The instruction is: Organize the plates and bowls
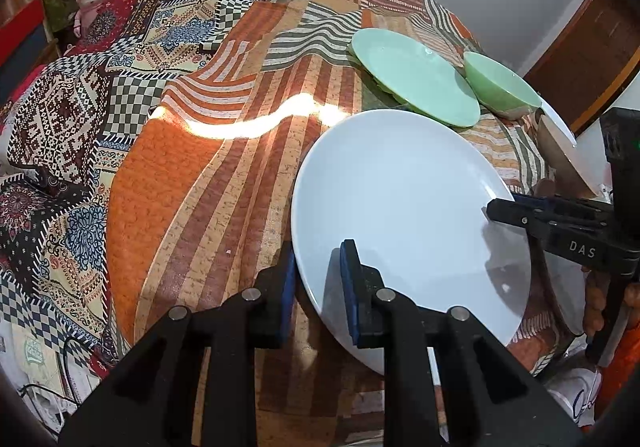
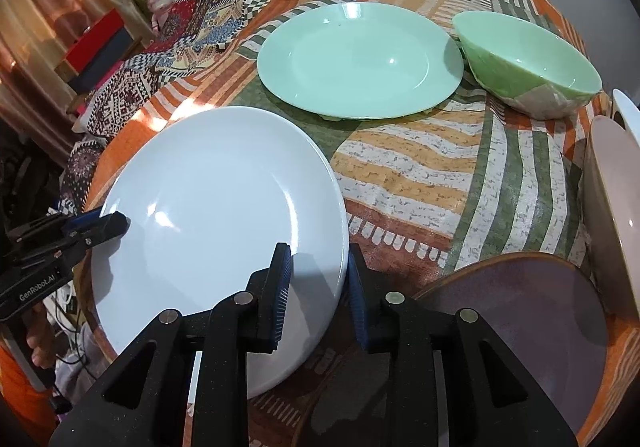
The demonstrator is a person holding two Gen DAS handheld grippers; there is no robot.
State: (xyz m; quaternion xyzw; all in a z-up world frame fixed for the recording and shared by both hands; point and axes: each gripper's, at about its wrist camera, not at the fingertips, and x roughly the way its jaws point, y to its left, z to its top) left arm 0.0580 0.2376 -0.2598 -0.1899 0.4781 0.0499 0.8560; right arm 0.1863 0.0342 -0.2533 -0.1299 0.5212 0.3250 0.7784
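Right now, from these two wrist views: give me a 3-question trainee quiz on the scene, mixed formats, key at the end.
1. True or false: the white plate is gripped by both the left gripper and the right gripper.
2. Multiple choice: what sits directly beside the green plate? A) a green bowl B) a red cup C) a fork
3. Fill in: the plate nearest the right gripper's right finger, partly cut off at the bottom of the right wrist view, is ____ in colour.

Key: 1 true; 2 A; 3 brown
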